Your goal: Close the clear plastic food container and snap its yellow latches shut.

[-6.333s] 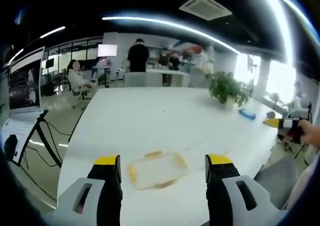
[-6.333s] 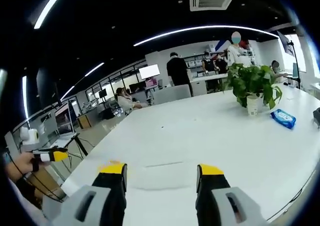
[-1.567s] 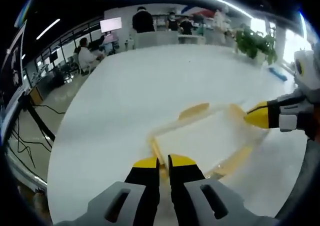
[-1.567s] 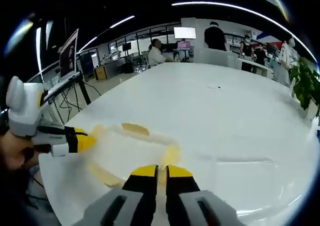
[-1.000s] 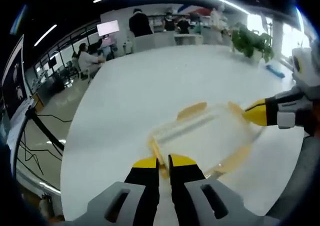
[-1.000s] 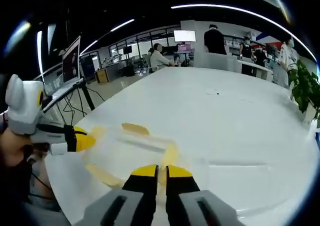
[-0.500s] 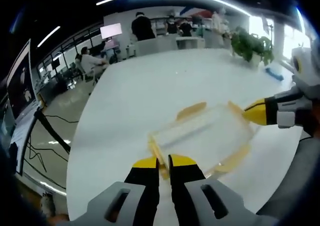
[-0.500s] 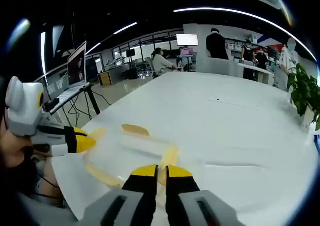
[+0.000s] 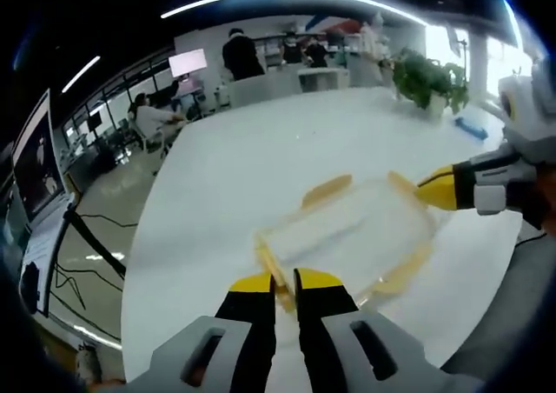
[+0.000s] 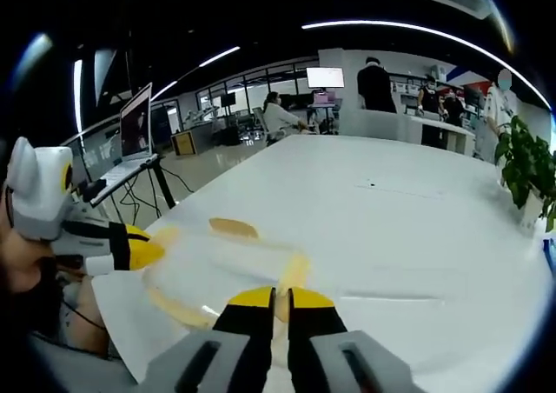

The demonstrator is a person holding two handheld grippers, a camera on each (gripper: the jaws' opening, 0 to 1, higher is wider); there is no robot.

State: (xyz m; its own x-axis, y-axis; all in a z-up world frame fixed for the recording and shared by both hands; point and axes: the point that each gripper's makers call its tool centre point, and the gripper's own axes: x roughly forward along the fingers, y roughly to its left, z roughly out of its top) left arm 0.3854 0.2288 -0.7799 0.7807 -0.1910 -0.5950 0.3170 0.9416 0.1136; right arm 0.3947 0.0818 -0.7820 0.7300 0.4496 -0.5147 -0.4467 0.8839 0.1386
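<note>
The left gripper (image 9: 285, 283) had its jaws closed to a thin slit, pinched on the yellow latch (image 9: 271, 267) at the near end of the clear plastic food container (image 9: 347, 236). The right gripper (image 10: 276, 298) was shut just as tight on the latch (image 10: 291, 276) at the opposite end; its yellow tip also showed in the left gripper view, against that far end. Between them the container seemed to hang a little above the white table (image 9: 252, 163), lid on, with further latches (image 9: 326, 189) sticking out along its long sides, apparently unsnapped. A potted plant (image 9: 426, 80) stood well apart, far across the table. Judged from here, the risk was that gripping thin latch flaps alone could let one slip or flex, dropping or twisting the container and unseating the lid
</note>
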